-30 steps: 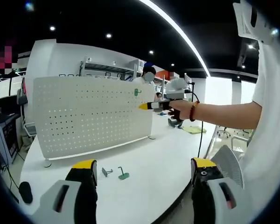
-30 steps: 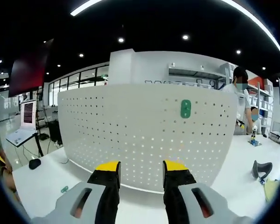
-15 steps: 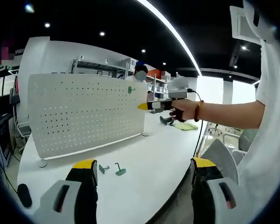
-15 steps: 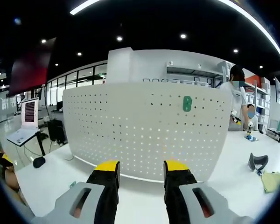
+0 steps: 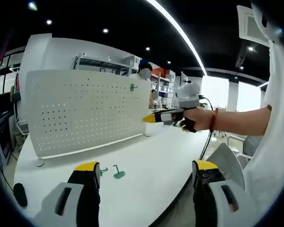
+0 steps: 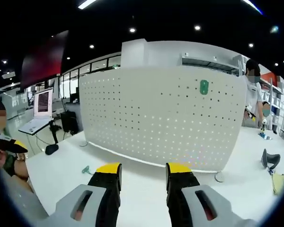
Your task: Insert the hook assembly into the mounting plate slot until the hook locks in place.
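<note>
White table (image 5: 146, 156) holds green hooks (image 5: 114, 172) just past the empty, parted left gripper (image 5: 144, 166).

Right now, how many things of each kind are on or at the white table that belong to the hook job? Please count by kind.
Green hooks lying on the table: 2
Green mounting plates on the pegboard: 1
White pegboards standing on the table: 1
Total: 4

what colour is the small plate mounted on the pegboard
Green mounting plate on the white pegboard; clearest in the right gripper view.
</note>
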A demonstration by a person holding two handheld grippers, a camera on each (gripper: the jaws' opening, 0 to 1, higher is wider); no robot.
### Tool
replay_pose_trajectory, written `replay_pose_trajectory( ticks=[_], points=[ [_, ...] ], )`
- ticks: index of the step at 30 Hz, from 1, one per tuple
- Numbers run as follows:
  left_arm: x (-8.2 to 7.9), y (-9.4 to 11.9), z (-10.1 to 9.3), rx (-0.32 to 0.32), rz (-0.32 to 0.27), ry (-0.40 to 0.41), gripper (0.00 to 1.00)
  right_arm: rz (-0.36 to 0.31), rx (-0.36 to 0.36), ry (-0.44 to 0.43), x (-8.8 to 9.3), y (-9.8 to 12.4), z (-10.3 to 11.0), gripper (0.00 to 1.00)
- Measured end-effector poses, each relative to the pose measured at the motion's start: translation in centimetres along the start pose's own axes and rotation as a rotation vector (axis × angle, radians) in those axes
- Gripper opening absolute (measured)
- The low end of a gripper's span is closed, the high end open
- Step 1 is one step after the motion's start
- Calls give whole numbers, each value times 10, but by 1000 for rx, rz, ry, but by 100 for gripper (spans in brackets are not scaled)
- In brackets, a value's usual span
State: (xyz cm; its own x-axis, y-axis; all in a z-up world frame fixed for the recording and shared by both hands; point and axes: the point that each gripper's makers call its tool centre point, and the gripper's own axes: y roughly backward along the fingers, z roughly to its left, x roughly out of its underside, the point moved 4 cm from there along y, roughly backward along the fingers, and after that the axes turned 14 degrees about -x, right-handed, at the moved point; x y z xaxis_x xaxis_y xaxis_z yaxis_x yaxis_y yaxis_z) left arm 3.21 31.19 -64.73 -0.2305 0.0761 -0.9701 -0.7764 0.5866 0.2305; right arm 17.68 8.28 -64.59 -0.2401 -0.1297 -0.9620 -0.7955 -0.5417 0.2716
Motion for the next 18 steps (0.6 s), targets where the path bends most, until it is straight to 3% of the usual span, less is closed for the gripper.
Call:
replay_pose_trajectory(
  ticks=[18],
  points=[
    [4, -15, -10, -17, 39, -14, 83, 96, -248, 42, 24, -29, 17, 37]
  ],
)
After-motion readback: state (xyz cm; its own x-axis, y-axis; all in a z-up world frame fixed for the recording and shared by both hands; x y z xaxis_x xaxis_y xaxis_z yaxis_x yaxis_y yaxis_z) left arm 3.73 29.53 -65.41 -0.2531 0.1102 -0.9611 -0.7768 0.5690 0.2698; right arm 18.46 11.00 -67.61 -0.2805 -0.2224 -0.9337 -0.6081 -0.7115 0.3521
